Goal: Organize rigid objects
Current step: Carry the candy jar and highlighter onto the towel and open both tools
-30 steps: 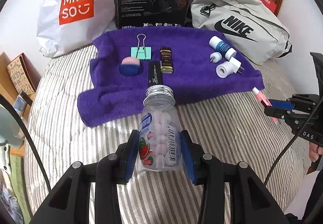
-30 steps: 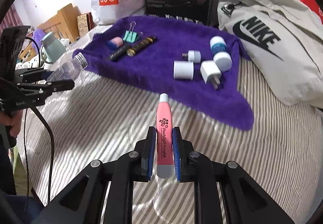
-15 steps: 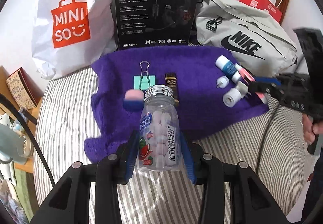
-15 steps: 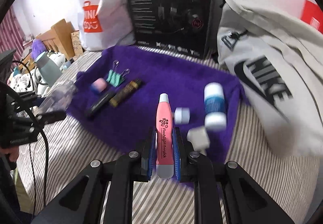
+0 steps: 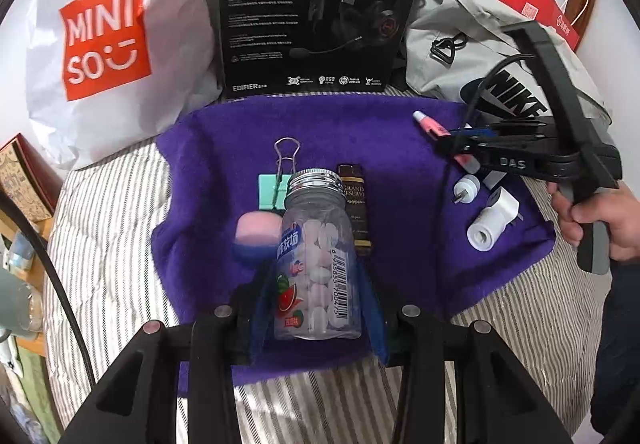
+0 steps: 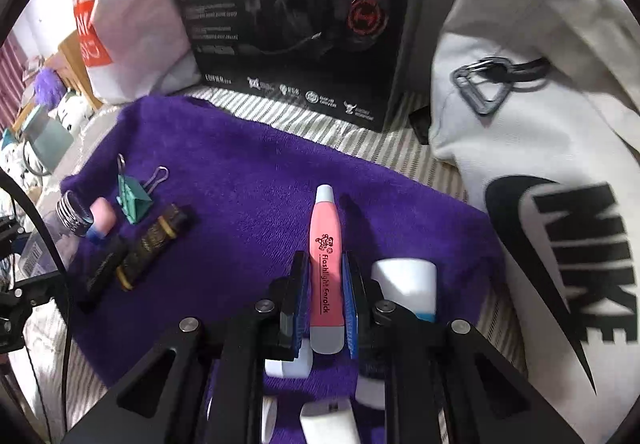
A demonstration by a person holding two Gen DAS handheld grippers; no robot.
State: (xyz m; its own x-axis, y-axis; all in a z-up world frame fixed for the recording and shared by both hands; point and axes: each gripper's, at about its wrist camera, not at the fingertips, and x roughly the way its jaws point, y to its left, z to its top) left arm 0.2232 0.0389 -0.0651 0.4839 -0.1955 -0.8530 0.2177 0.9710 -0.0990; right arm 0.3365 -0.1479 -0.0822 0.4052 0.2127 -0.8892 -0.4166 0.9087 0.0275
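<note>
A clear candy bottle is held clamped in the left claw above the purple towel on the striped bed, and a pink pen is held pinched in the right claw over the towel's right part

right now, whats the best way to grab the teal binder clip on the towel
Take the binder clip by its teal body, coming straight down from above, fingers across the two sloping faces. It lies flat on the purple towel, and the thin wire handles would probably slip. The pink eraser and the held bottle crowd its near side.
</note>
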